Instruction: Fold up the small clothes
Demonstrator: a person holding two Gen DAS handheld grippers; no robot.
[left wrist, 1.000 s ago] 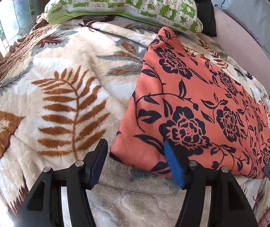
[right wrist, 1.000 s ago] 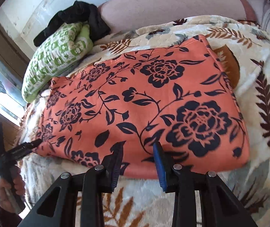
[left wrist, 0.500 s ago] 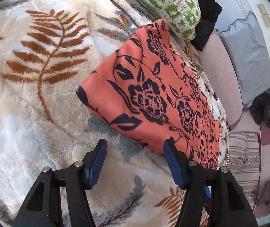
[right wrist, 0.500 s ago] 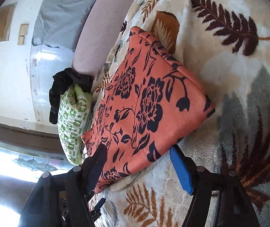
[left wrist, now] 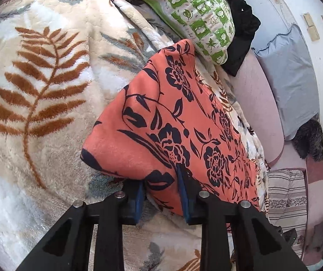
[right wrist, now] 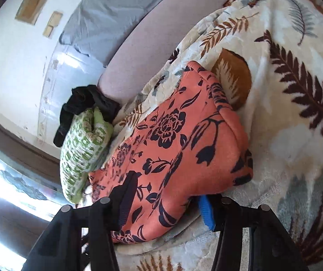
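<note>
Orange fabric printed with dark navy flowers, a small folded garment (left wrist: 172, 122), lies on the cream plush blanket with rust fern leaves (left wrist: 37, 103) that covers the bed, its far end near a green-and-white checked pillow (left wrist: 197, 13). At its left near corner the left tongs (left wrist: 161, 194) are closing, and a pinch of the cloth's edge already sits between the blue pads (left wrist: 138, 196). At the right near corner the right tongs (right wrist: 163, 199) are also closing, one finger on top of the cloth and the blue pad (right wrist: 205, 212) slipped underneath. By the look of it, the garment is already doubled into a flat rectangle; another fold, lifting this near edge toward the pillow, seems to be what remains.
</note>
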